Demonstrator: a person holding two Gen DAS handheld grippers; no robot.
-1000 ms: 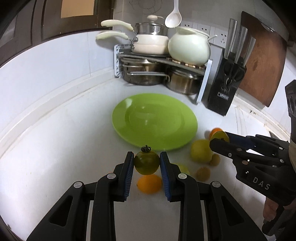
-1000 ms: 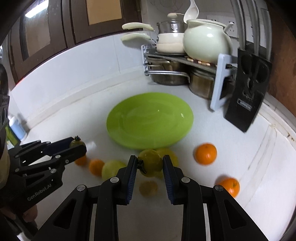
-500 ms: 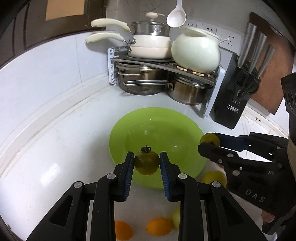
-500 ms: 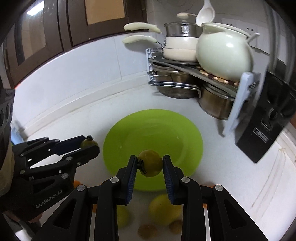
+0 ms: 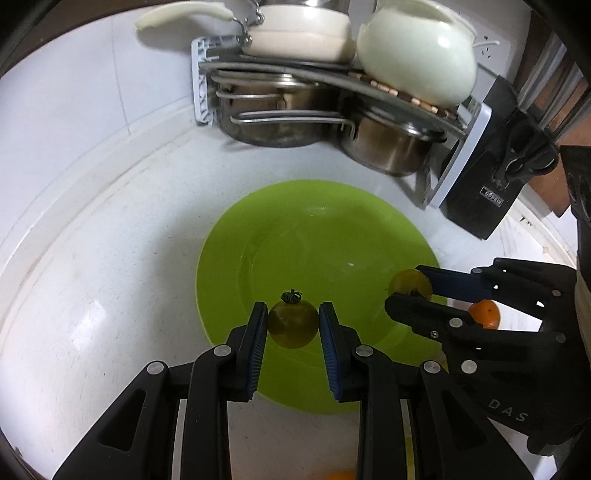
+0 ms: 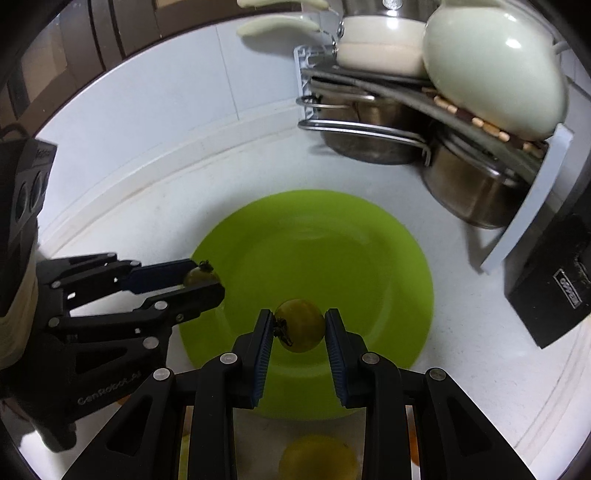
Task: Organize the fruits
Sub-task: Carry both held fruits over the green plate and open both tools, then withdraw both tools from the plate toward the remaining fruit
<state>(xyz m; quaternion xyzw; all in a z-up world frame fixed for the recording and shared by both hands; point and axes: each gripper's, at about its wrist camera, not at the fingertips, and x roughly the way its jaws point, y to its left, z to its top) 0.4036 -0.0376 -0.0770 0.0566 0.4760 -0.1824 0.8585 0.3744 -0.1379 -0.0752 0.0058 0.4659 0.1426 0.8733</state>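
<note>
1. the left black two-finger gripper with blue pads (image 5: 293, 325) pinches a small dark green round tomato with a stalk on top (image 5: 293, 323); both pads press its sides, and it hangs over the near left part of the plate.
2. the right black two-finger gripper with blue pads (image 6: 299, 328) pinches a yellow-green round tomato with its stalk turned sideways to the left pad (image 6: 301, 325), held over the near middle of the plate.
3. close to the bottom edge of the right wrist view a yellow round fruit (image 6: 317, 459) lies on the white speckled counter (image 6: 480, 332), partly hidden by the fingers.
4. a small orange round fruit (image 5: 484, 313) shows on the counter behind the right gripper's fingers, just beside the plate's right rim.
5. under both tomatoes lies the round lime-green plastic plate (image 5: 332, 243), nothing resting on it.
6. beyond the plate, to the right, stands a black knife block (image 5: 491, 184).
7. farthest back, a white corner rack (image 5: 201, 81) holds two steel pots (image 5: 280, 122) below and a cream pan (image 5: 295, 31) and cream round pot (image 5: 417, 51) above.
</note>
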